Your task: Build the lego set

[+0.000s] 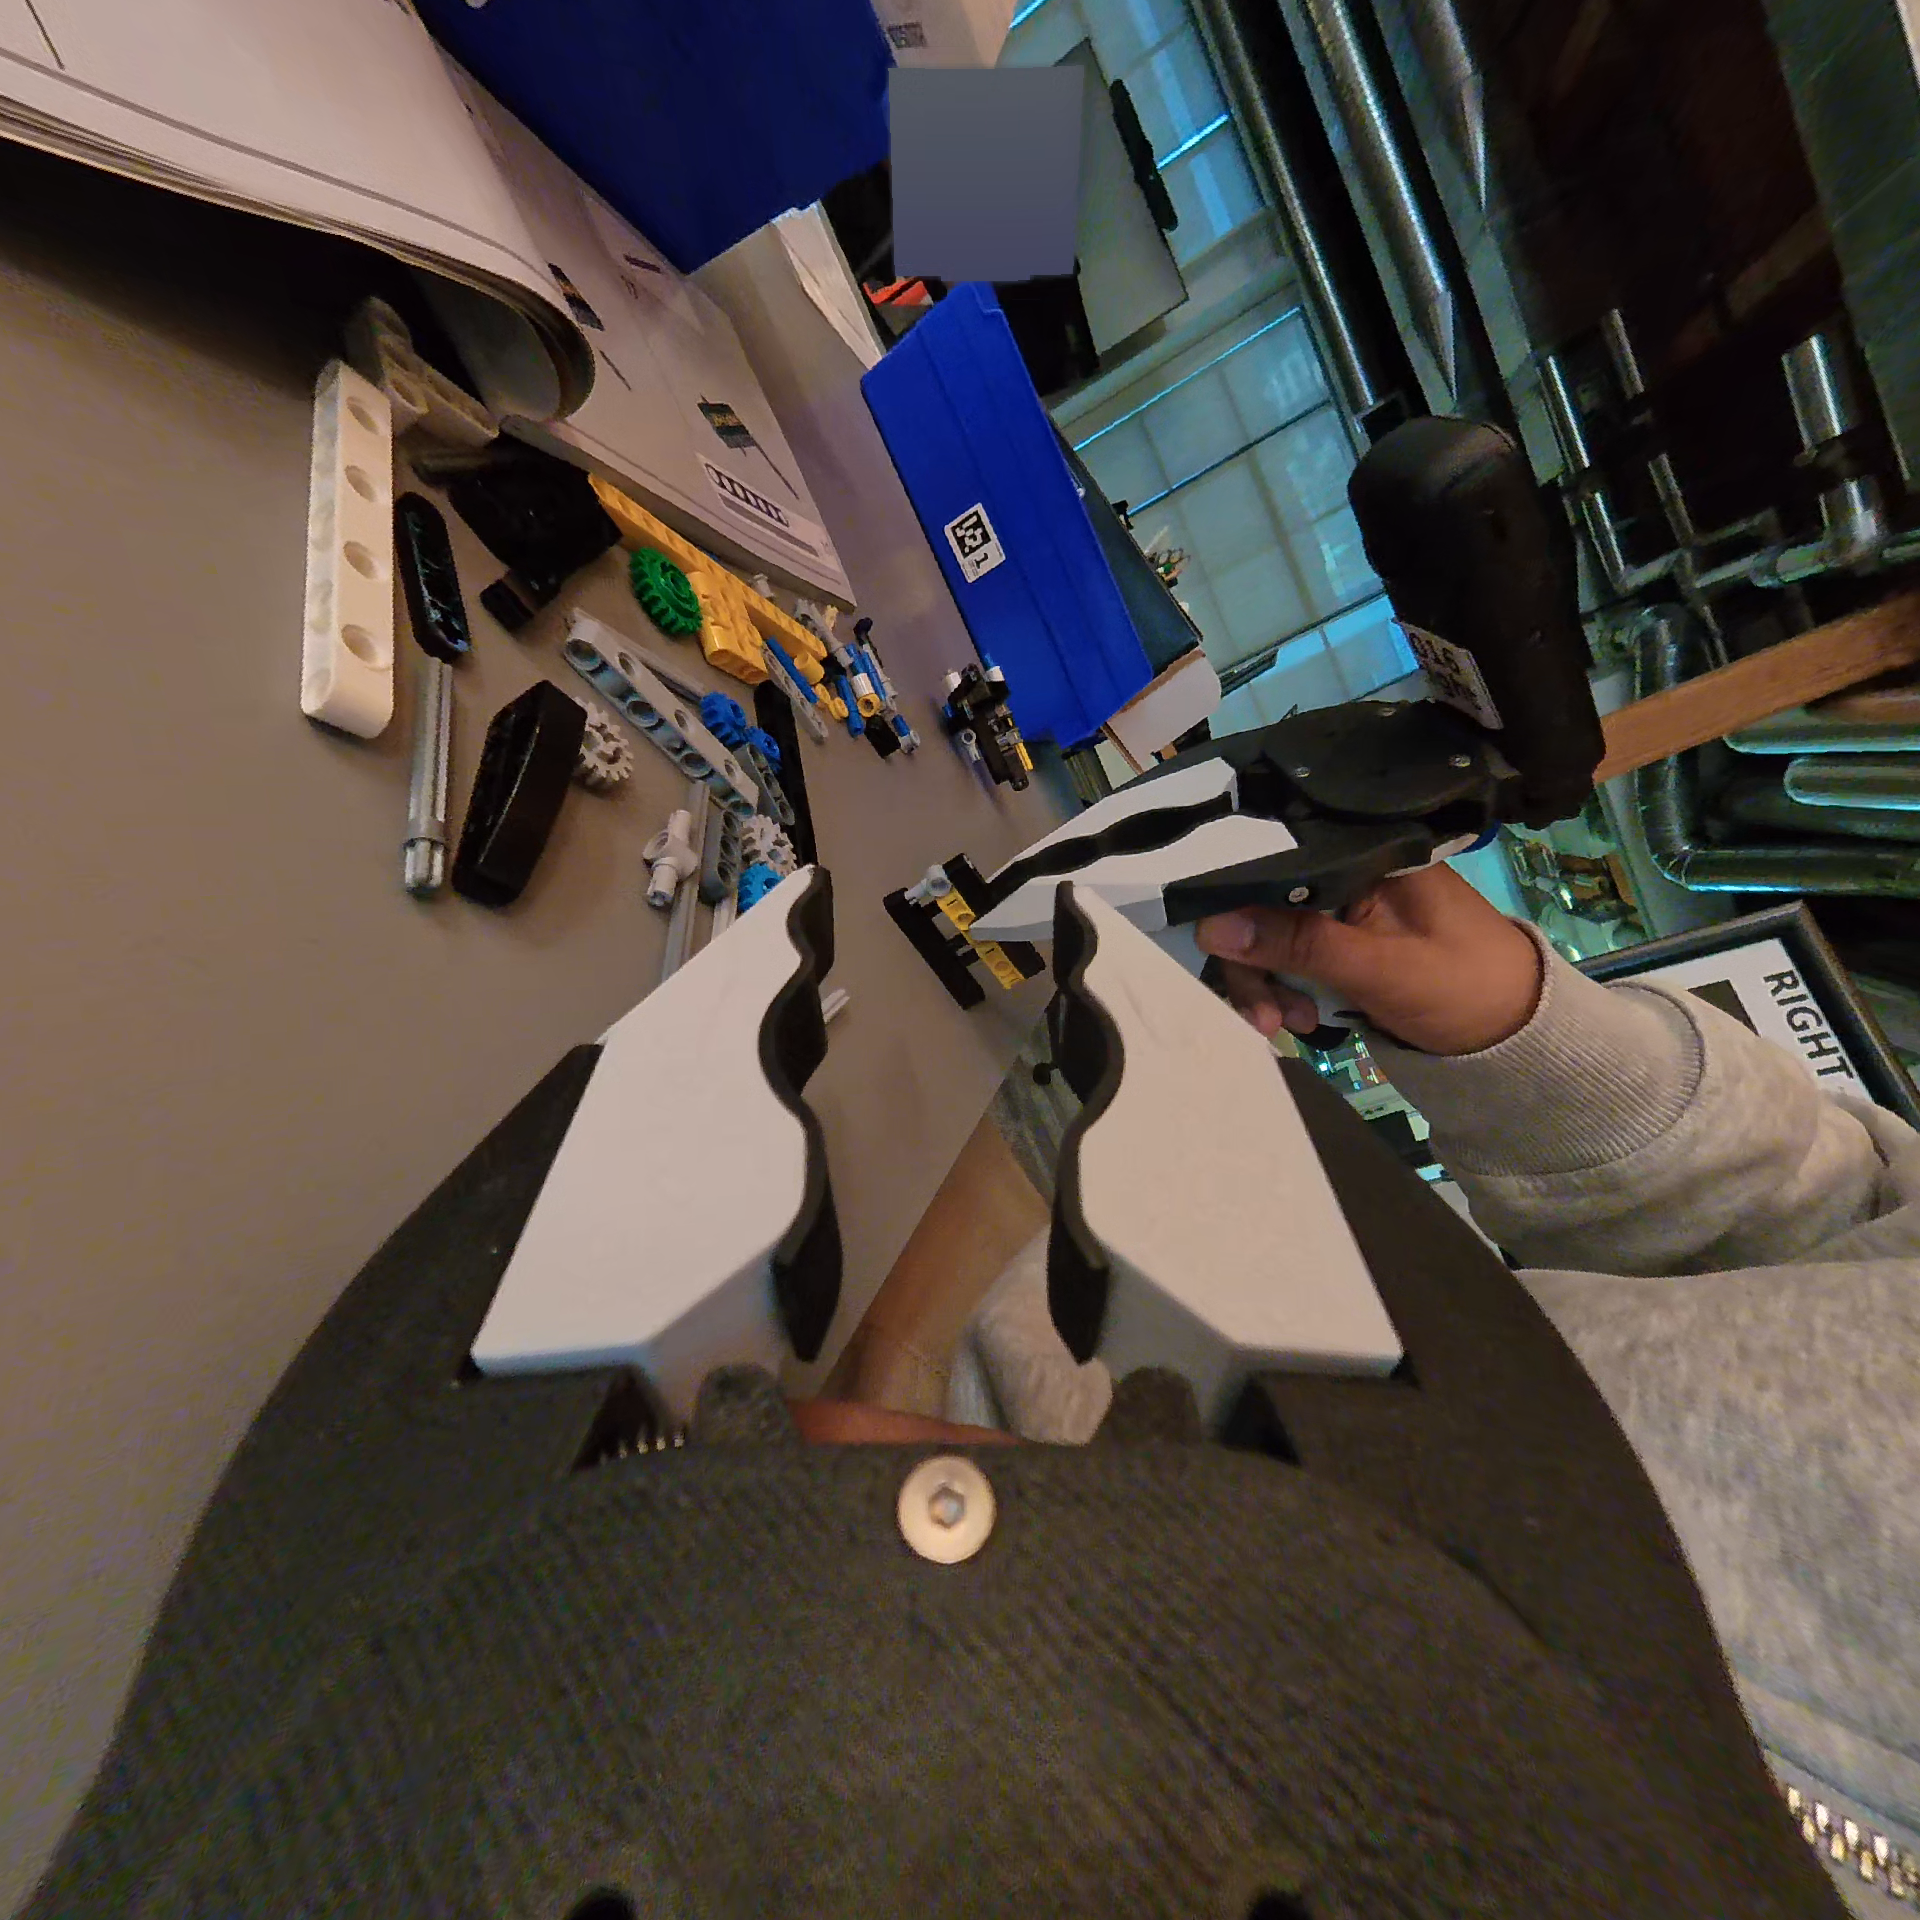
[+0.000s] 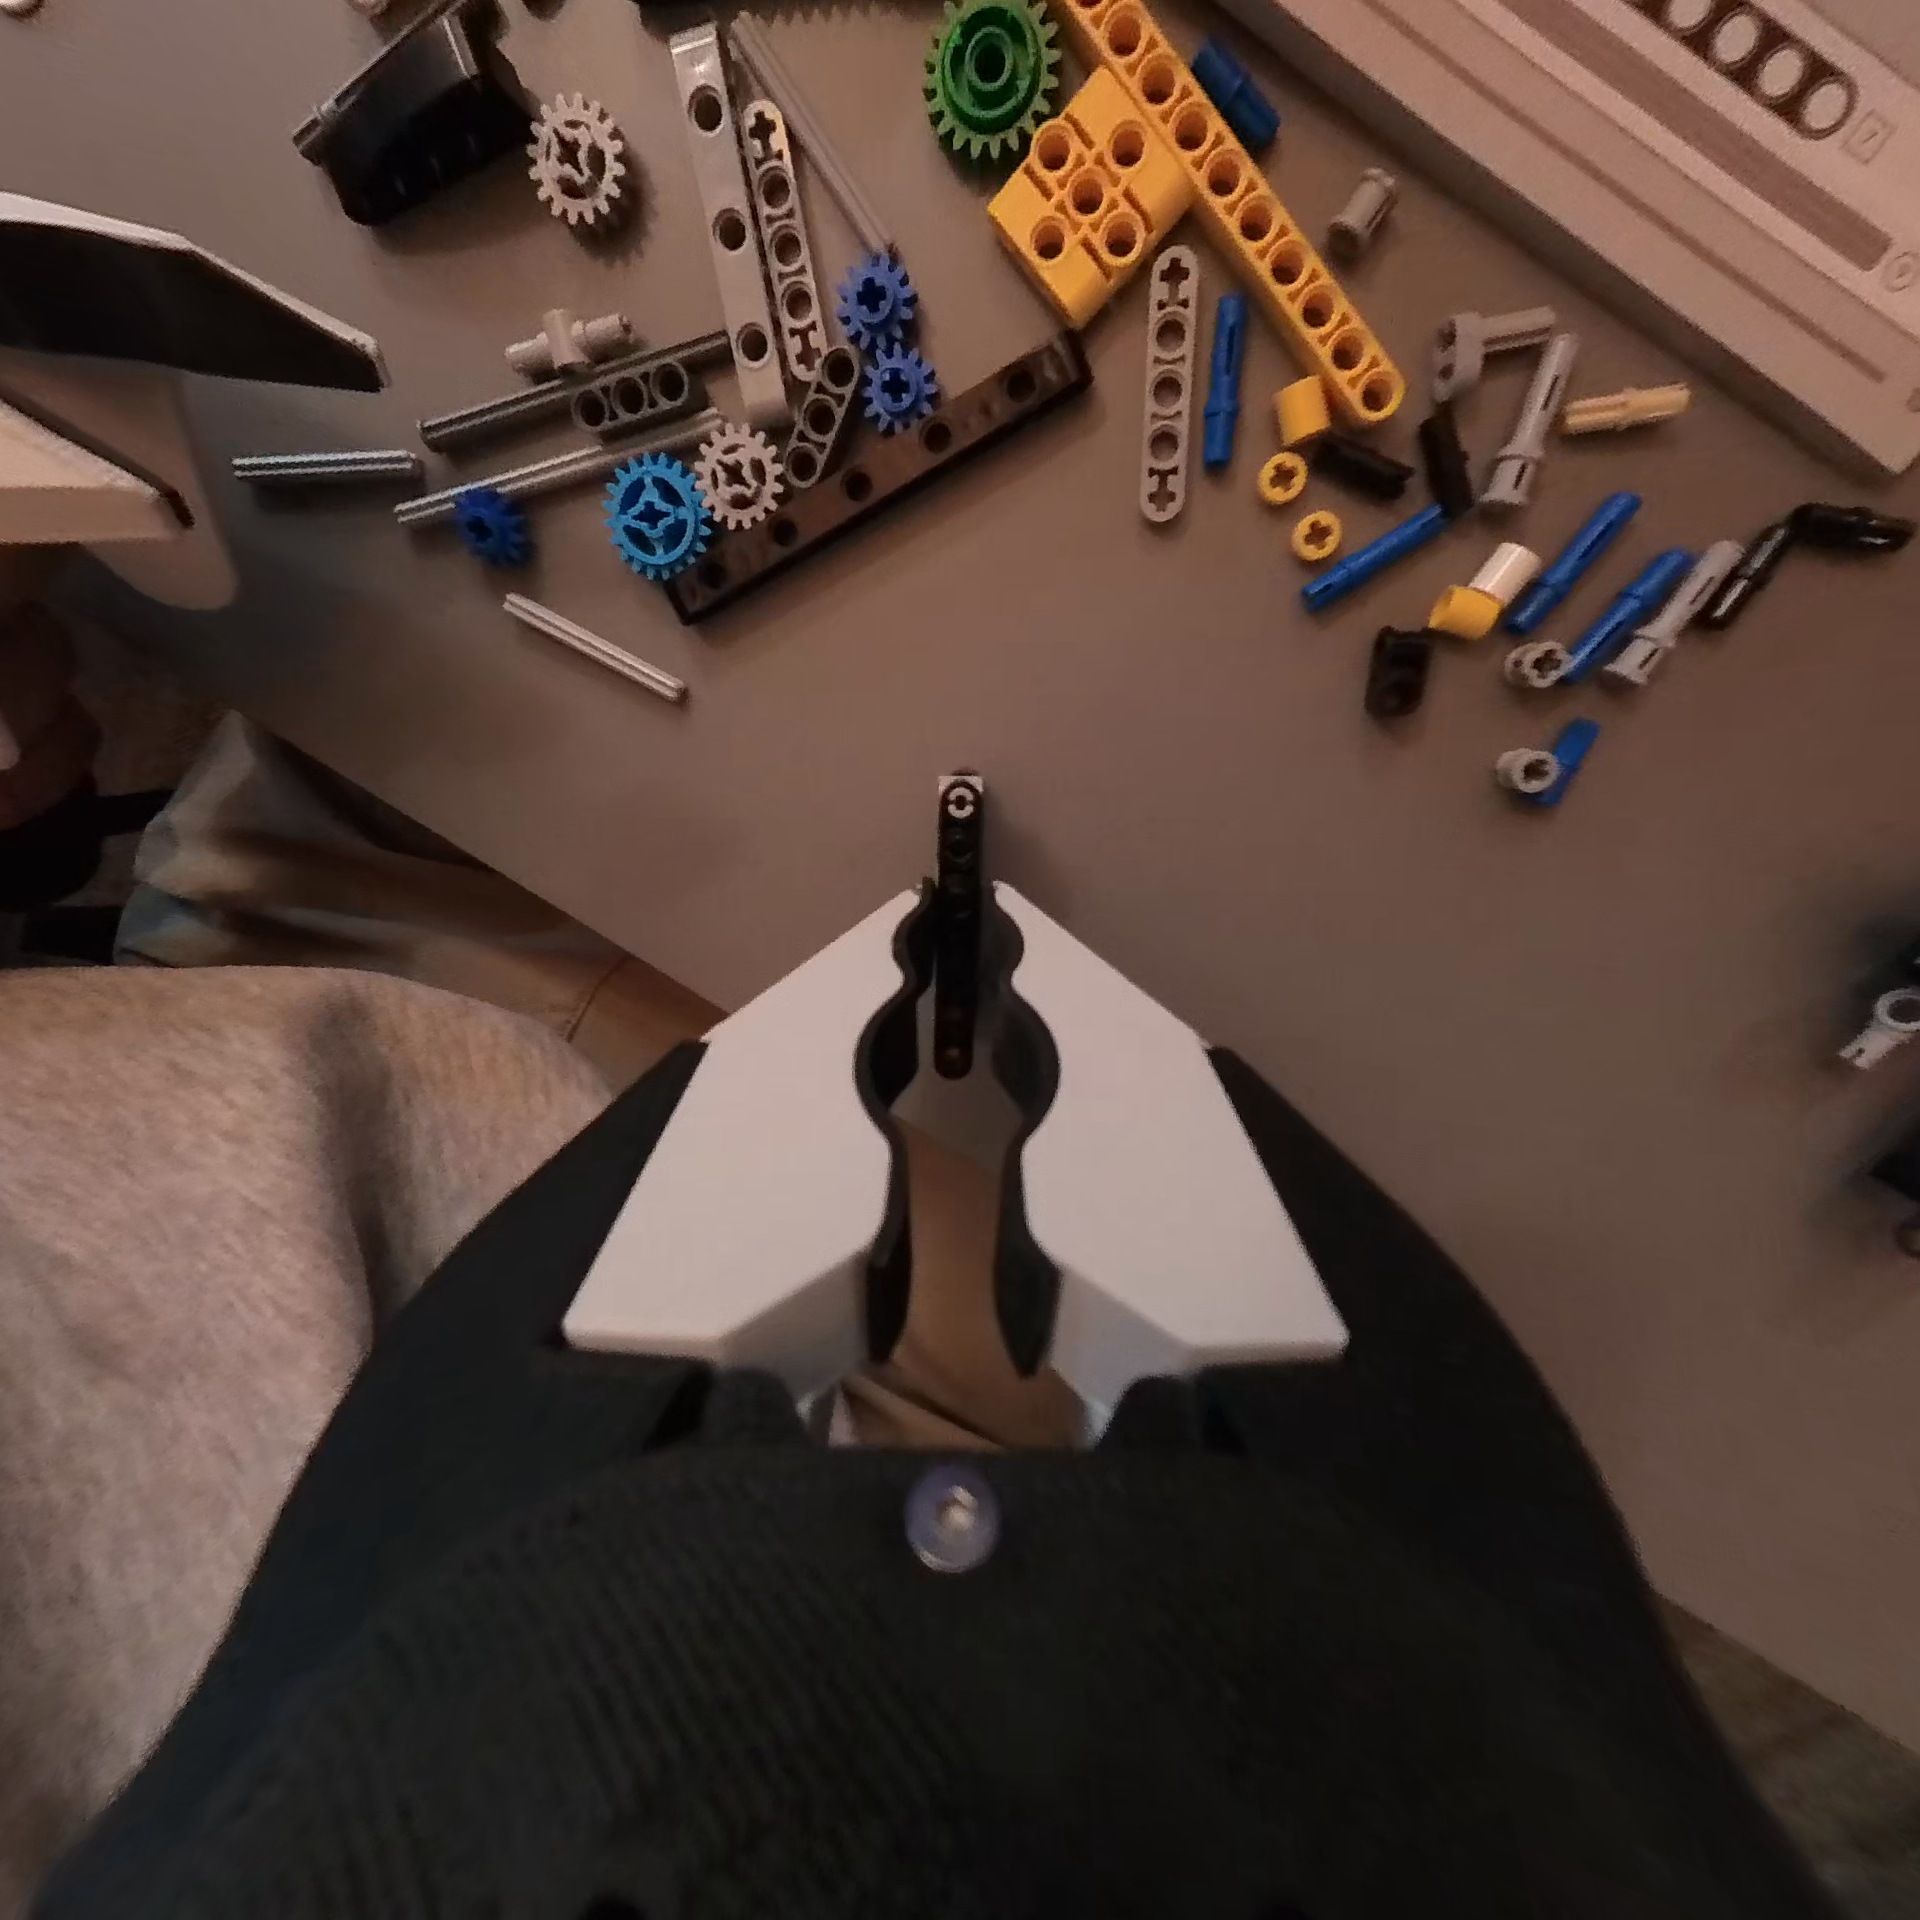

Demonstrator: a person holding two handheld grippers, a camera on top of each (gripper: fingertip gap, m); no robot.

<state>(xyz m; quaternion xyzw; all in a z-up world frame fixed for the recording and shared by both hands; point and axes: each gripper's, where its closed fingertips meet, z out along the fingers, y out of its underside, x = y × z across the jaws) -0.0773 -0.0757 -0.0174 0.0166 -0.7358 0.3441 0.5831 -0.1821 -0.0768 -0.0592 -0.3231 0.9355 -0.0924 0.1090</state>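
Observation:
My right gripper (image 2: 956, 894) is shut on a small black and yellow lego assembly (image 2: 957, 831), seen edge-on as a black beam sticking out past the fingertips. In the left wrist view the same assembly (image 1: 961, 930) shows black beams, yellow parts and a grey pin, held by the right gripper (image 1: 987, 894) above the table. My left gripper (image 1: 945, 904) is open and empty, its fingertips just beside the assembly. Loose parts lie on the grey table (image 2: 1039, 665): a yellow beam (image 2: 1236, 197), a green gear (image 2: 987, 78), blue gears (image 2: 878, 301), a long black beam (image 2: 883, 478).
An instruction booklet (image 2: 1662, 187) lies at the far right of the parts. Blue bins (image 1: 997, 509) stand at the table's far edge. A white beam (image 1: 348, 551) and black panels (image 1: 514, 790) lie to the left. A second small assembly (image 1: 987, 717) sits near the bin. The green gear (image 2: 987, 78) lies around 11 cm away from my left fingertips. It turns up in the left wrist view (image 1: 677, 591) as well.

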